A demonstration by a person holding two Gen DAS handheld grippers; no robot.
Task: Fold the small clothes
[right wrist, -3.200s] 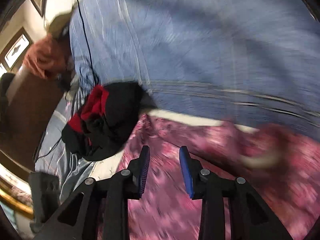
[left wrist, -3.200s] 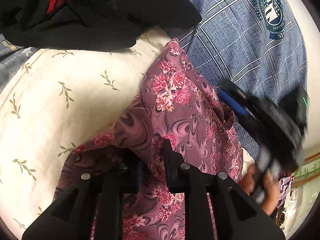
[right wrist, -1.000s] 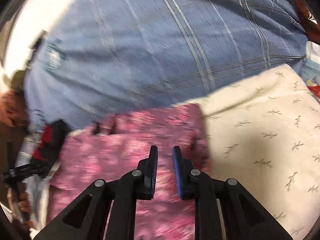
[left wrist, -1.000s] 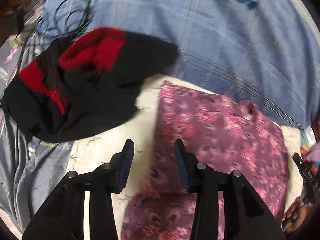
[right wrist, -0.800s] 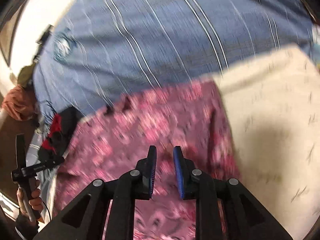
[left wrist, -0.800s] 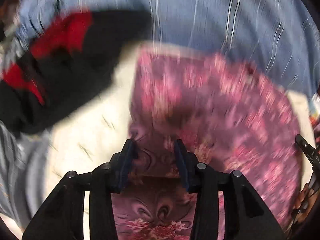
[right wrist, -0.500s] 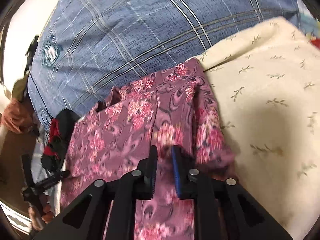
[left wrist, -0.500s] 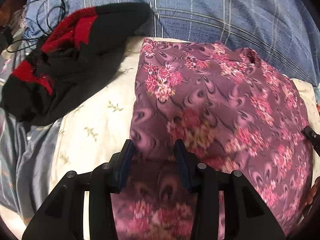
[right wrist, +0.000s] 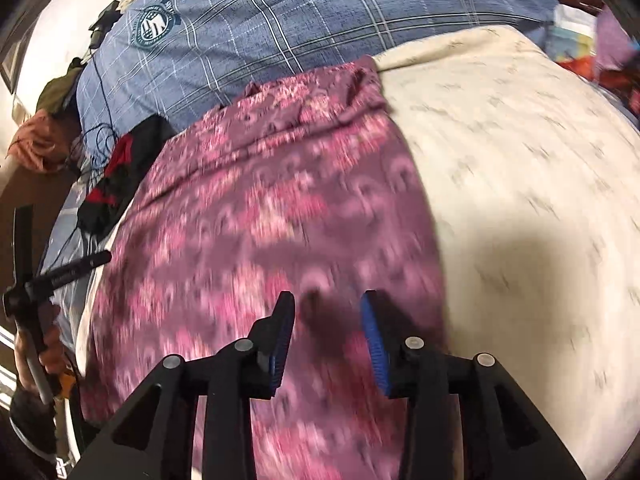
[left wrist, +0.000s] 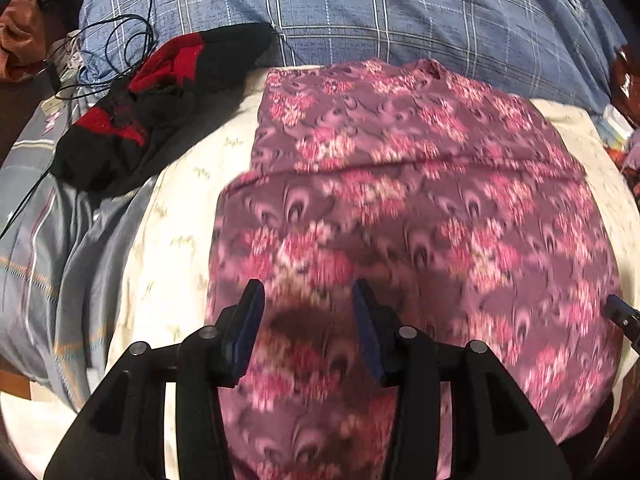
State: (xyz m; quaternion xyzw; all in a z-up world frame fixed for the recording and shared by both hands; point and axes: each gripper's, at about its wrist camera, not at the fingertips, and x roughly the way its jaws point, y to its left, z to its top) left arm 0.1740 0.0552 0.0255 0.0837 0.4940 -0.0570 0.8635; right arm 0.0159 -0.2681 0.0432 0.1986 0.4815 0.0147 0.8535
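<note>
A purple floral garment (left wrist: 400,208) lies spread on a cream leaf-print cushion (left wrist: 176,240), with a fold line across its far part. My left gripper (left wrist: 306,312) is open and empty, just above the garment's near left part. In the right wrist view the same garment (right wrist: 260,220) lies to the left of bare cream cushion (right wrist: 520,184). My right gripper (right wrist: 326,320) is open and empty above the garment's near right edge. The left gripper also shows there, at the far left (right wrist: 60,276).
A black and red garment (left wrist: 152,96) lies bunched at the far left, with black cables (left wrist: 116,40) beside it. A blue checked cover (left wrist: 400,12) lies beyond the cushion. Grey-blue bedding (left wrist: 48,240) is at the left. Colourful clutter (right wrist: 592,44) sits at the far right.
Both grippers have drawn back toward the near edge of the floral garment. My right gripper's jaws have opened wide from nearly closed. The garment now lies flat with a fold line.
</note>
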